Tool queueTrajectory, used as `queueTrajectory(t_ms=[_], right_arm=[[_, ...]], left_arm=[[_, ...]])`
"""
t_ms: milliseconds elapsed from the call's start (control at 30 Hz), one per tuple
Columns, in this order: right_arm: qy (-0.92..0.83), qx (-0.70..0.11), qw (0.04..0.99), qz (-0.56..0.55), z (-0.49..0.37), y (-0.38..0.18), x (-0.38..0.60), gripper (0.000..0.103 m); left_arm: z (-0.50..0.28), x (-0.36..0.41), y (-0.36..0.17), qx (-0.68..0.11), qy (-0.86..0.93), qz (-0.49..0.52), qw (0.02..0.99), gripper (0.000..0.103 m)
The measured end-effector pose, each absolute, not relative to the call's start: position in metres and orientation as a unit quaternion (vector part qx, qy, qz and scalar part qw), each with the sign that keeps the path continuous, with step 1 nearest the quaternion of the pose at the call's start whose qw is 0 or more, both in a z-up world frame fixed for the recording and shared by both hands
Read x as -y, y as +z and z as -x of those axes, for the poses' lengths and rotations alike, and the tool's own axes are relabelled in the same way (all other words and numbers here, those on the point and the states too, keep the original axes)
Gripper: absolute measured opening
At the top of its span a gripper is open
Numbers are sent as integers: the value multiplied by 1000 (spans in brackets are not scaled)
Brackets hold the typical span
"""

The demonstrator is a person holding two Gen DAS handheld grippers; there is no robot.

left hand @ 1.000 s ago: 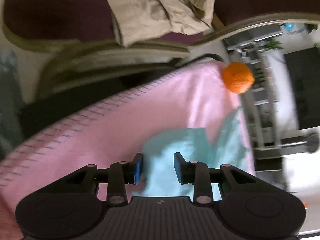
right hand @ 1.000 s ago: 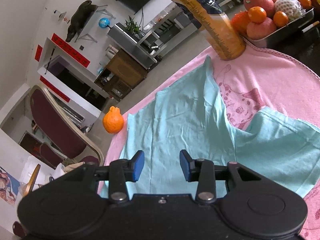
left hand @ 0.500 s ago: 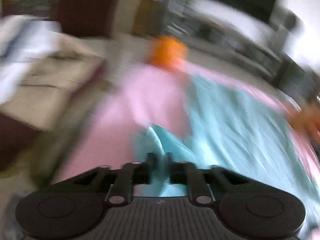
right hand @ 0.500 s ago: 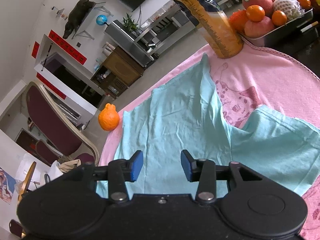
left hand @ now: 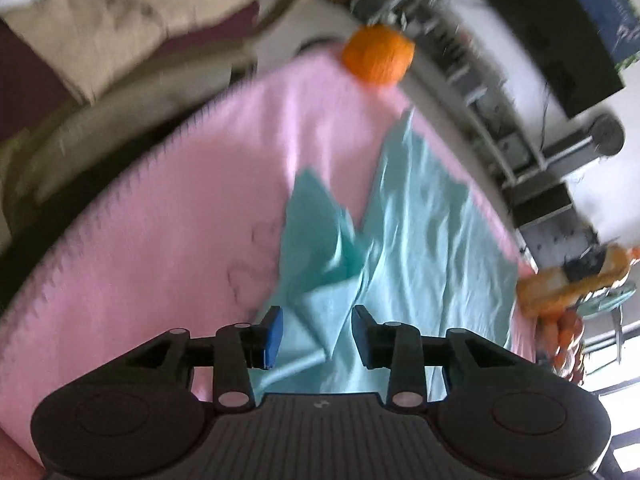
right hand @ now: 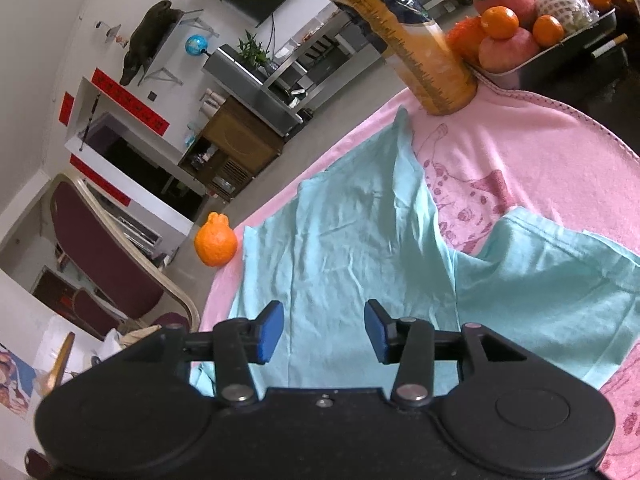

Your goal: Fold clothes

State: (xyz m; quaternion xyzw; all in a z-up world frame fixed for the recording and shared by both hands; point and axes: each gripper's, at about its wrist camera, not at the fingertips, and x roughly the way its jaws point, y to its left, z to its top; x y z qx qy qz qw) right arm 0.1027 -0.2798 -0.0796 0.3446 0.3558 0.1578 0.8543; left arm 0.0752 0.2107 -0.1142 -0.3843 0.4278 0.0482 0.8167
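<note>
Pink fleece blanket (right hand: pixel 520 152) covered table; light turquoise cotton T-shirt (right hand: pixel 360 248) lay spread on it, one sleeve folded inward. Round orange citrus fruit (right hand: pixel 215 243) sat at blanket edge, tall orange snack bag (right hand: pixel 404 40) beside metal fruit tray (right hand: pixel 560 46). My left gripper (left hand: pixel 316 334) was opening, shirt fold between jaws, not pressed. My right gripper (right hand: pixel 324 330) was opening above shirt, nothing pinched.
</note>
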Motion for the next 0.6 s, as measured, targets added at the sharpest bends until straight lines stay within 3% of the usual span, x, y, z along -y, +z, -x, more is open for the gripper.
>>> queueTrajectory(t_ms=[367, 467, 600], right_arm=[[164, -361, 854, -337, -105, -80, 276, 45], [163, -363, 854, -335, -105, -81, 276, 45], [161, -363, 854, -337, -104, -81, 277, 45]], left_arm=[[-93, -211, -127, -422, 85, 378, 820, 34], [-88, -206, -121, -410, 104, 346, 837, 5], [-76, -202, -102, -381, 143, 300, 863, 0]])
